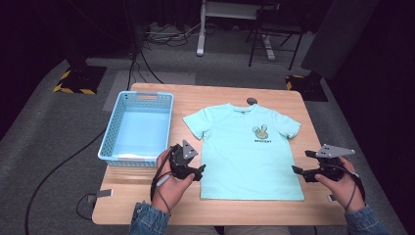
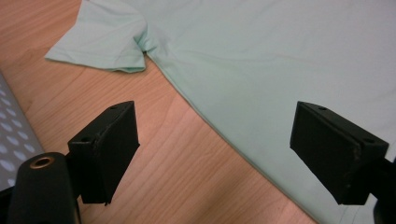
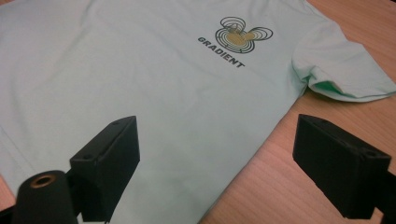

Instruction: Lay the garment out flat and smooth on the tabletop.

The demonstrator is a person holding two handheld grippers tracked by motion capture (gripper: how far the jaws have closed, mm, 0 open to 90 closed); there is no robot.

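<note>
while the mint t-shirt (image 1: 247, 149) lies flat and unfolded on the counter (image 1: 147, 200) beside the blue basket (image 1: 138, 128), left claw (image 1: 200, 171) and right claw (image 1: 296, 171) flank its lower sides, wide open, holding nothing; folding looks unstarted.

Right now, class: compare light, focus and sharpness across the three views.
High view: table and T-shirt brightly lit, surrounding floor dark, picture slightly soft. Left gripper view: the near jaws are soft, shirt hem crisp. Right gripper view: printed logo readable, no glare.
</note>
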